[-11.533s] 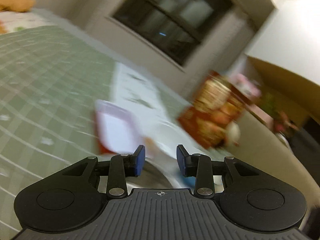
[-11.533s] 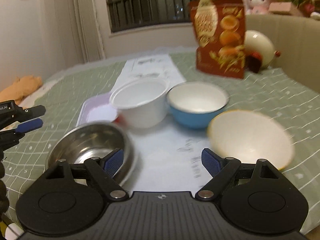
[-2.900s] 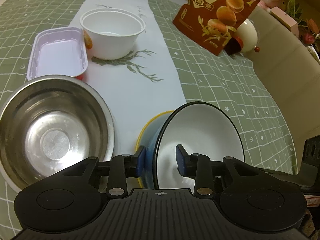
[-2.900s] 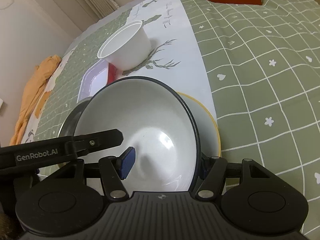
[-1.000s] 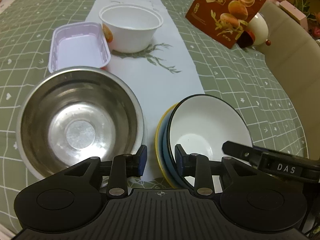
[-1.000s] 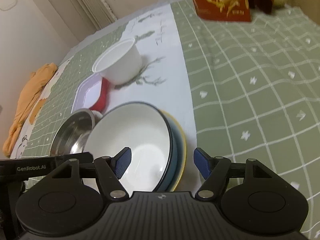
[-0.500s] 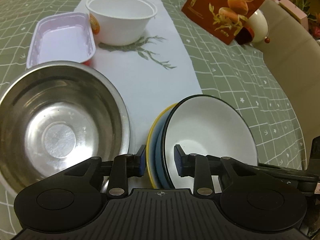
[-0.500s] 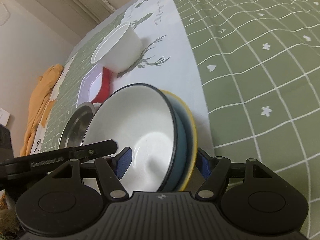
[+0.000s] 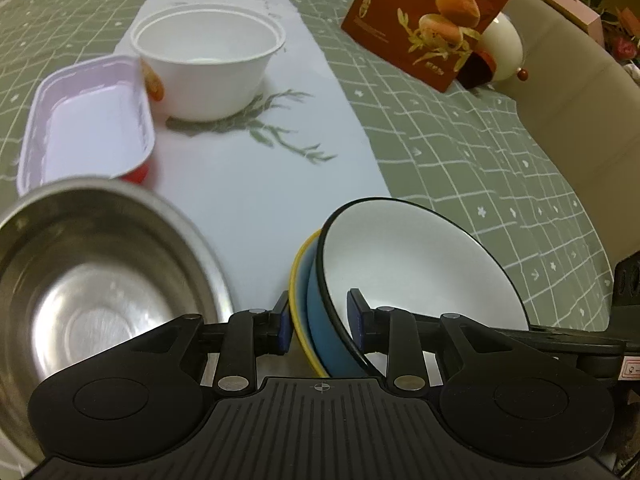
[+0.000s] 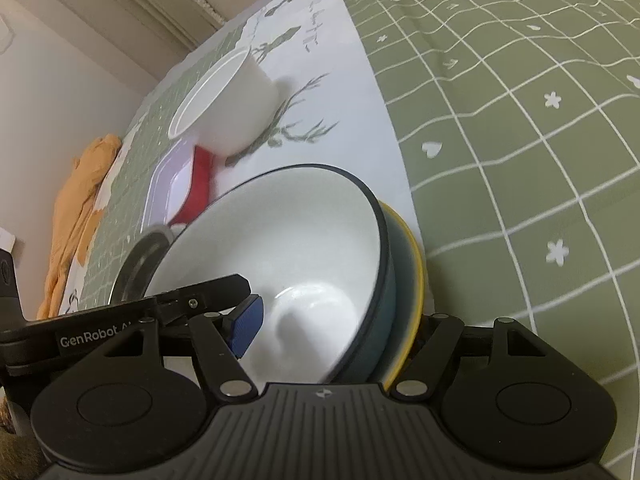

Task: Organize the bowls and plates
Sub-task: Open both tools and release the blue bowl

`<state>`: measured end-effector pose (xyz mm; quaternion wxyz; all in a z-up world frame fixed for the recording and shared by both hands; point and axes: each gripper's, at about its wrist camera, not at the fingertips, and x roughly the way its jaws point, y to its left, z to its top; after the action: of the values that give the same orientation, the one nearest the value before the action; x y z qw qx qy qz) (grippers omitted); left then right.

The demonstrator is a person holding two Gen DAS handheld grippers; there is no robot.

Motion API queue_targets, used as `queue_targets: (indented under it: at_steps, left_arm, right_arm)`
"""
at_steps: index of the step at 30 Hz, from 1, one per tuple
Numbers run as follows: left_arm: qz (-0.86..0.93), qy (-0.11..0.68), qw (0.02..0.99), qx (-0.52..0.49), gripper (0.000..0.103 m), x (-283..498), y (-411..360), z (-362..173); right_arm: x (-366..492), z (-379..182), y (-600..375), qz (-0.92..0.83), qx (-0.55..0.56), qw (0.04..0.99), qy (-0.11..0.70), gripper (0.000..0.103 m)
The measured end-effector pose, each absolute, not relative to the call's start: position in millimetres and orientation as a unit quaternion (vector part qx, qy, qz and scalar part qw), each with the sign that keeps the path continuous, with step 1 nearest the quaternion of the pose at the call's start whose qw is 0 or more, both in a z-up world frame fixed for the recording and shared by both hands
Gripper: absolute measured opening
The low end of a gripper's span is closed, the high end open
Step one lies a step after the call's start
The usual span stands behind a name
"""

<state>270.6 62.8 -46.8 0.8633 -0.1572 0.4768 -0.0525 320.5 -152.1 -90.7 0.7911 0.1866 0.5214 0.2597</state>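
Green checked tablecloth (image 9: 460, 152), white runner (image 9: 256, 168)

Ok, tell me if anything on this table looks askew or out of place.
The nested pair, a blue white-lined bowl inside a yellow-rimmed bowl, sits steeply tilted rather than flat, with the left claw and right claw straddling opposite rims. The lilac rectangular tray also slants, propped on something red. Nothing looks spilled or broken.

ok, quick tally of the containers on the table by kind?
Stacked ceramic bowls: 2, blue bowl nested in yellow-rimmed bowl
Steel bowl: 1
White disposable bowl: 1
Rectangular plastic tray: 1
Total: 5
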Motion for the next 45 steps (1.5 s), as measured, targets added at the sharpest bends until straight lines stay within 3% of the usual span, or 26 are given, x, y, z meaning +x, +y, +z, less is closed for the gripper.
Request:
queue_targets:
  at_steps: [26,36,45]
  left_arm:
    - [-0.052,0.467,0.870,-0.148,0.026,289,65,-50]
    - [-0.065,0.467,0.867,-0.160,0.025,290,71,-52]
    - [-0.069,0.464,0.865,-0.176,0.021,286,81,-53]
  right_arm:
    - [337,-105,-151,0.244,0.192,0.816,0.487,0.073]
    - [358,-115,-160,0.292,0.268,0.750,0.529,0.102]
    - [361,-115,-146,0.308,0.248,0.730,0.557,0.103]
